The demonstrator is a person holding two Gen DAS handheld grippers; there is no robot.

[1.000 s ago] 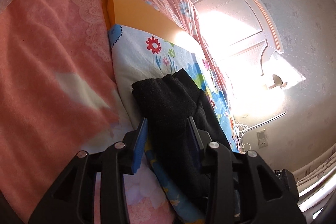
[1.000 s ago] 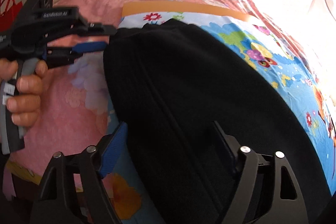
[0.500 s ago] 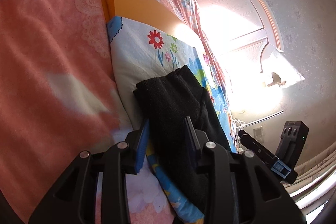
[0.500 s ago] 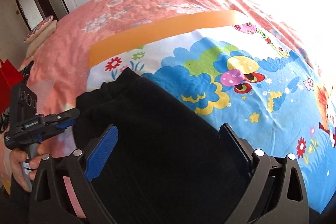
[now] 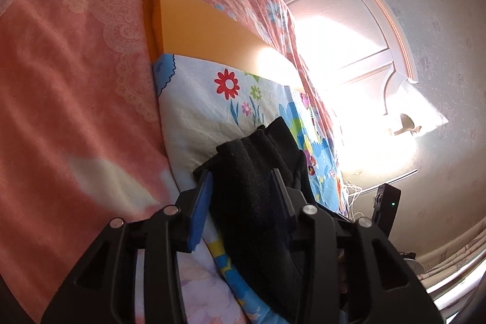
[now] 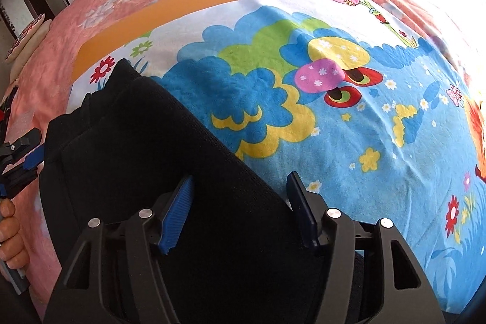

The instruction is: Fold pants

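On cartoon blanket (image 6: 349,141), both grippers straddle black pants (image 6: 145,160).

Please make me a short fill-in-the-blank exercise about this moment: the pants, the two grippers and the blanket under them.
1. The pants are ______ in colour.
2. The left gripper has a bunch of the ______ between its two fingers.
3. The cartoon blanket has an ______ band along its far edge.
4. The right gripper has one finger above the pants and the other above the ______.

Missing words: black; pants; orange; blanket
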